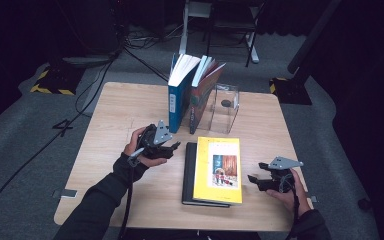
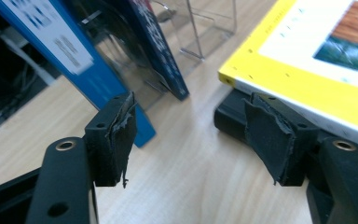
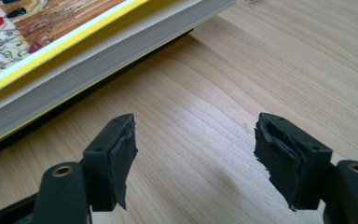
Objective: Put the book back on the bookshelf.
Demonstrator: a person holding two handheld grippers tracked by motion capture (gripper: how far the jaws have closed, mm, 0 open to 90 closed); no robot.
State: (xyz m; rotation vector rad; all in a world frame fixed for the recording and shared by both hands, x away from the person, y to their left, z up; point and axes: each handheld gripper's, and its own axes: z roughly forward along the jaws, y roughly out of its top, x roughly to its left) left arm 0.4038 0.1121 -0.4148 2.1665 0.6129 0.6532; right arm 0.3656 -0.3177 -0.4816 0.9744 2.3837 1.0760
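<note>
A yellow-covered book lies flat on top of a black book at the table's middle front. My left gripper sits just left of the stack's far left corner, open, with bare wood between its pads. In the left gripper view the right pad is close to the black book's corner, under the yellow book. My right gripper rests to the right of the stack, open and empty. In the right gripper view the yellow book's page edge lies ahead to the left.
A blue book and a dark red book stand upright behind the stack, leaning on a clear plastic bookend. The wooden table has bare room at its left and right. Cables and stands lie on the floor beyond.
</note>
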